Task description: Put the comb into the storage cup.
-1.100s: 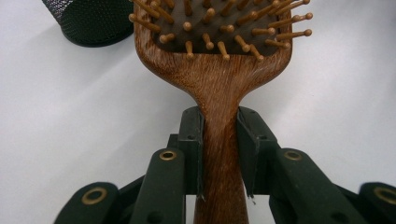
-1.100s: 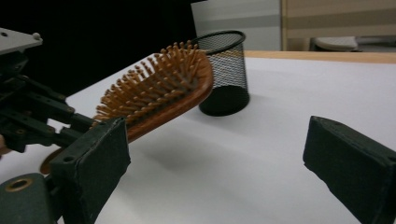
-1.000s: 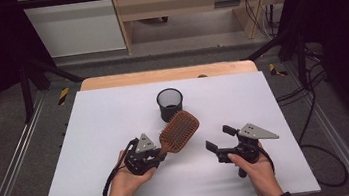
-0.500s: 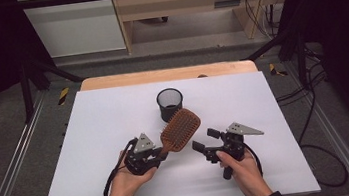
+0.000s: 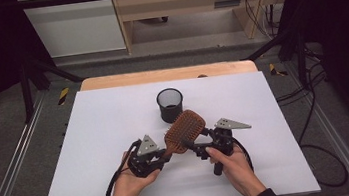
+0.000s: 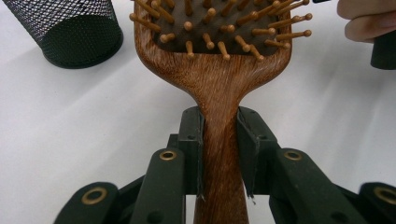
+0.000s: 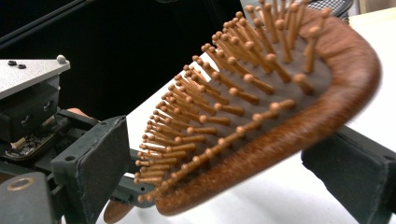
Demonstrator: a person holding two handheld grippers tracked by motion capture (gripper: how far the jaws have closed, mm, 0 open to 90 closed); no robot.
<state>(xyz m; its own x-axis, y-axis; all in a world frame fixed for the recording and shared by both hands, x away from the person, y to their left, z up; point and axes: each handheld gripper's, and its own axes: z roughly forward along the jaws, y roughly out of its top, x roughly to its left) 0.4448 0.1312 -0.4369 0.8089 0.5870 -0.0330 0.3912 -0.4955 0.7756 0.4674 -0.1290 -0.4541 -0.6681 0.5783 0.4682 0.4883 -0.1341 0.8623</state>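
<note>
Two black jaws of the left gripper (image 6: 219, 154) are clamped on the handle of the brown wooden paddle hairbrush (image 5: 184, 130), held above the white table (image 5: 97, 137). The right gripper (image 7: 224, 168) is spread around its bristled head, contact unclear; the handle's end is cut off. A black mesh cup (image 5: 170, 104) is seen just behind.

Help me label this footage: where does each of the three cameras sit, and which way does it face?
High view: above the person's side, looking forward and down at the table; both forearms, left gripper, right gripper.
Left gripper view: along its jaws, clamped on the hairbrush handle.
Right gripper view: across the bristles, head between its open jaws.
Shared: hairbrush everywhere; mesh cup in all views.
</note>
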